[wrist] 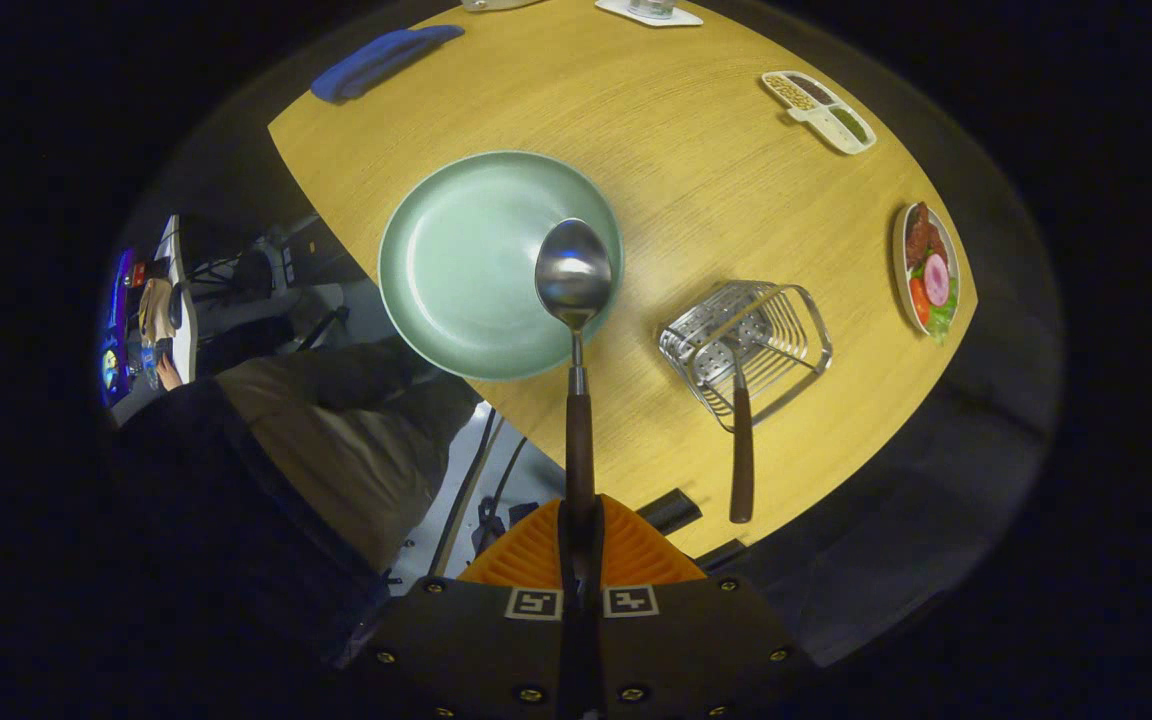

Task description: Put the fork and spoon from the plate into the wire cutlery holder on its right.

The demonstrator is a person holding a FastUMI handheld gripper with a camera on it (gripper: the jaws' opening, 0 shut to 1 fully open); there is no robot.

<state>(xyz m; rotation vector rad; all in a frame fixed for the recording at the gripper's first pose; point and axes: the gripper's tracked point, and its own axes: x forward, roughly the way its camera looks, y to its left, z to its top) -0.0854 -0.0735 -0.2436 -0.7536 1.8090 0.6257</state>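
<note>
My gripper (579, 540) is shut on the dark wooden handle of a spoon (574, 300), held high above the table. The spoon points straight ahead and its steel bowl hangs over the right rim of the pale green plate (456, 265). The plate has nothing lying in it. To the right of the plate stands the wire cutlery holder (748, 345). The fork (740, 450) stands in it, dark handle sticking out toward me.
The round wooden table (696, 180) also carries a plate of salad (928, 270) at the right edge, a divided snack tray (818, 112) farther back, a blue cloth (381, 62) at the far left and a coaster with a glass (650, 12). A person's legs (336, 430) stand left of my fingers.
</note>
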